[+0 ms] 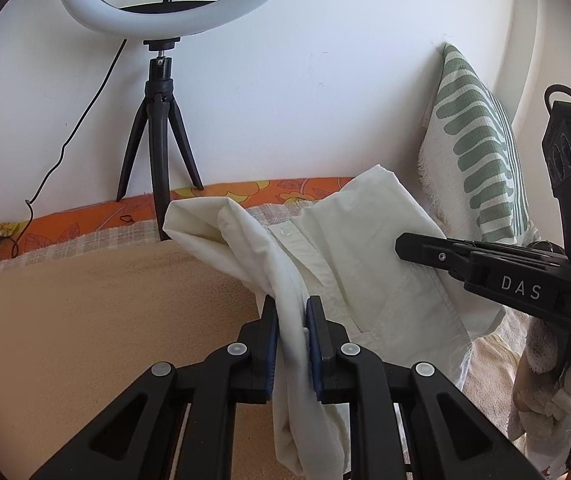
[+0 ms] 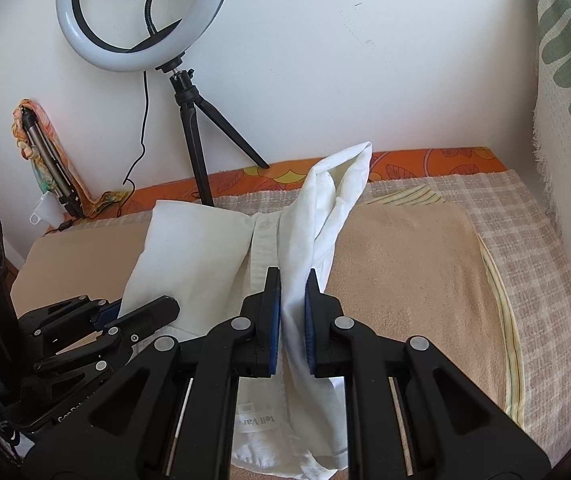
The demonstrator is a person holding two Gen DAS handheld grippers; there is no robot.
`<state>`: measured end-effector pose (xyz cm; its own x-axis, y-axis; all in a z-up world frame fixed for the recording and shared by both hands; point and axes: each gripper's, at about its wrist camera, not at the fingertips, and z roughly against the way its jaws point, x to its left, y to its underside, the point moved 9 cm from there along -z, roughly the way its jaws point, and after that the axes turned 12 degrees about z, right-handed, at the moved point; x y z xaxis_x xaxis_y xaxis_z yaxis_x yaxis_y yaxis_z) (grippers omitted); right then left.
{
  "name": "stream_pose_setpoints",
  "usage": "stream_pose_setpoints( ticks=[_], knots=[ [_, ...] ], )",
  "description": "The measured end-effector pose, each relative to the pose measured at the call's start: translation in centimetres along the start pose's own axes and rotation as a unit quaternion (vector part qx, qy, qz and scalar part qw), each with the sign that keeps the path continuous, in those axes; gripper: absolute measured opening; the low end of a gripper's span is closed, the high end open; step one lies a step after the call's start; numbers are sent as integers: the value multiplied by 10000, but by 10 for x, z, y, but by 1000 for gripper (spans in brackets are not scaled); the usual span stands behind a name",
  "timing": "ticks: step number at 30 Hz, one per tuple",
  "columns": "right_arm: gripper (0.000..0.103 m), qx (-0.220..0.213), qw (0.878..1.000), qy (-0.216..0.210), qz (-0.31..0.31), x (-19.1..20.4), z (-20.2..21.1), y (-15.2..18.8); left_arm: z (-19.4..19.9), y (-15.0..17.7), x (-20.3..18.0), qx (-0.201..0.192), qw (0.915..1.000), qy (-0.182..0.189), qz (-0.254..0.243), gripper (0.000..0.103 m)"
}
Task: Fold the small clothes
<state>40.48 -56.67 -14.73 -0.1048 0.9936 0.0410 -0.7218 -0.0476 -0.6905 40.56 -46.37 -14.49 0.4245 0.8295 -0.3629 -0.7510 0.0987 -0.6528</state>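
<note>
Right now a small white button-up shirt (image 2: 189,248) lies on the tan blanket (image 2: 405,264) that covers the bed, its button placket running from near to far and a printed label showing at its near edge. The right claw (image 2: 292,316) is narrowed onto a bunched fold of the shirt's right side, the cloth pinched between its blue pads (image 2: 275,320) and rising in a twisted strip toward the far end. The left claw (image 1: 291,344) likewise grips a gathered fold of the shirt (image 1: 365,248) between its blue pads (image 1: 272,344), with the fabric hanging below them. From the left wrist, the right claw (image 1: 401,246) shows over the shirt's right edge. Beyond the tan blanket lie a checked cloth (image 2: 525,240) and an orange floral sheet (image 2: 445,160). A ring light (image 2: 141,12) on a black tripod (image 2: 201,128) stands against the white wall at the far left, and a green-patterned pillow (image 1: 477,144) leans at the right.
</note>
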Motion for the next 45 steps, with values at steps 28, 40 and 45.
stream_pose_setpoints(
  ticks=[28, 40, 45],
  knots=[
    [69, 143, 9898, 1400, -206, -18, 58, 22, 93, 17, 10, -162, 9992, -169, -323, 83],
    [77, -136, 9902, 1386, -120, 26, 111, 29, 157, 29, -8, -485, 9973, -118, -536, 92],
    [77, -285, 9907, 1318, -174, 42, 133, 33, 178, 35, -9, -553, 9970, -74, -545, 95]
  ],
)
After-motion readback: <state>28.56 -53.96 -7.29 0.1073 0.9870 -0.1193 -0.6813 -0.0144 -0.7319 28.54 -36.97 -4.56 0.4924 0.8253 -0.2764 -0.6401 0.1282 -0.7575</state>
